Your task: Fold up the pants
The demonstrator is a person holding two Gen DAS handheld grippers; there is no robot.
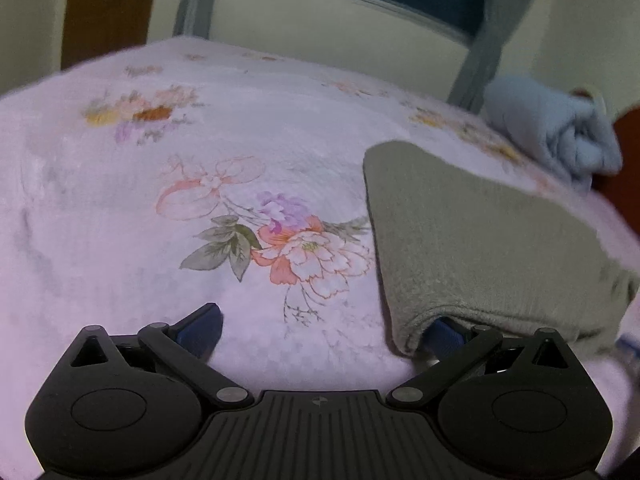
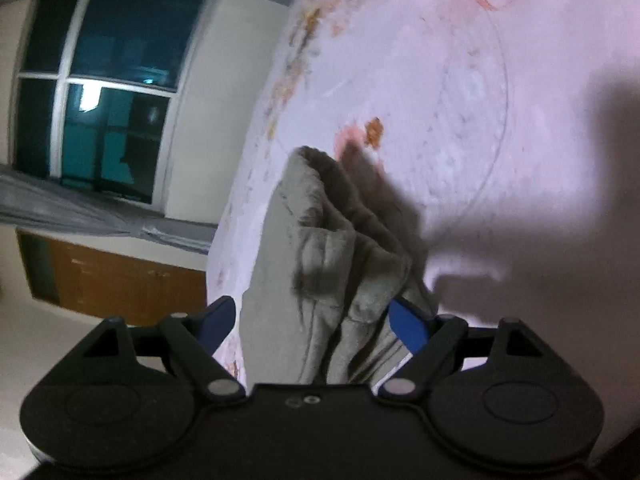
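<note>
In the left wrist view, the left gripper (image 1: pixel 326 326) is seen spread wide open over a pink floral bedspread (image 1: pixel 160 208). Its left blue fingertip is bare, while the right one is tucked under the near edge of the olive-grey pants (image 1: pixel 480 240), which are laid folded ahead and to the right of the tool. Farther right, a bundled light blue cloth (image 1: pixel 560 128) is seen at the bed's edge.

In the right wrist view, the right gripper (image 2: pixel 314 322) is also held open, nothing being clamped. The bunched pants (image 2: pixel 320 248) are seen between its blue fingers and straight ahead, resting on the bedspread (image 2: pixel 460 80). A dark window (image 2: pixel 108 92) is visible to the left.
</note>
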